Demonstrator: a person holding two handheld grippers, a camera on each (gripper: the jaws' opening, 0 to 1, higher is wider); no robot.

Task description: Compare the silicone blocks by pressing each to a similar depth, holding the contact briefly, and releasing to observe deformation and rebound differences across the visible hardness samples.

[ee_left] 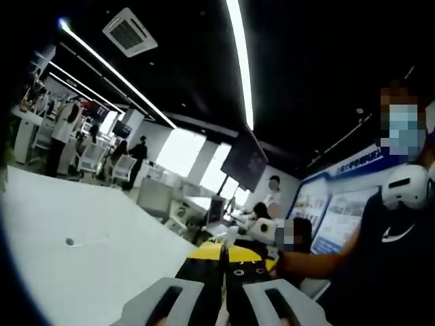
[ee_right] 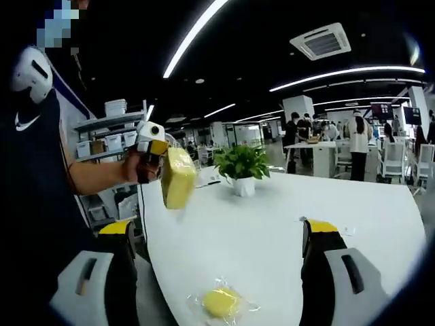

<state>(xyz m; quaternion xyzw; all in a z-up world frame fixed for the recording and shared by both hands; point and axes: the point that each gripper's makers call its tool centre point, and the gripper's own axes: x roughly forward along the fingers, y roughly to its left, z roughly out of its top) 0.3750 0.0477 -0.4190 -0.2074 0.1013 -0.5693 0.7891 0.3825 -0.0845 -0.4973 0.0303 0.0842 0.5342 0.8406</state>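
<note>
two yellow silicone samples in sight, on and above one wide white worktop (ee_right: 272, 238) that runs back toward a potted plant (ee_right: 242, 165).

person (ee_right: 34, 176) stands at the worktop's edge, dark top, arm raised.

left tongs (ee_right: 151, 153), seen from the right gripper view, are held up in that raised hand with the larger yellow block (ee_right: 178, 178) at their tip, lifted well clear of the worktop. in the left gripper view the jaws sit close together with yellow showing just beyond them; the block itself isn't plainly visible there, so the clamp is judged, not seen edge-on.

right tongs (ee_right: 217, 272) stand wide apart, nothing between them, hovering low over the worktop.

smaller yellow block (ee_right: 221, 301), in a clear wrapper, lies on the worktop between and just ahead of the right jaws.

judgement: pressing step not begun on the wrapped sample. to do it well, bring the jaws square onto its faces, close slowly to the same depth used elsewhere, pause, release fully.
</note>
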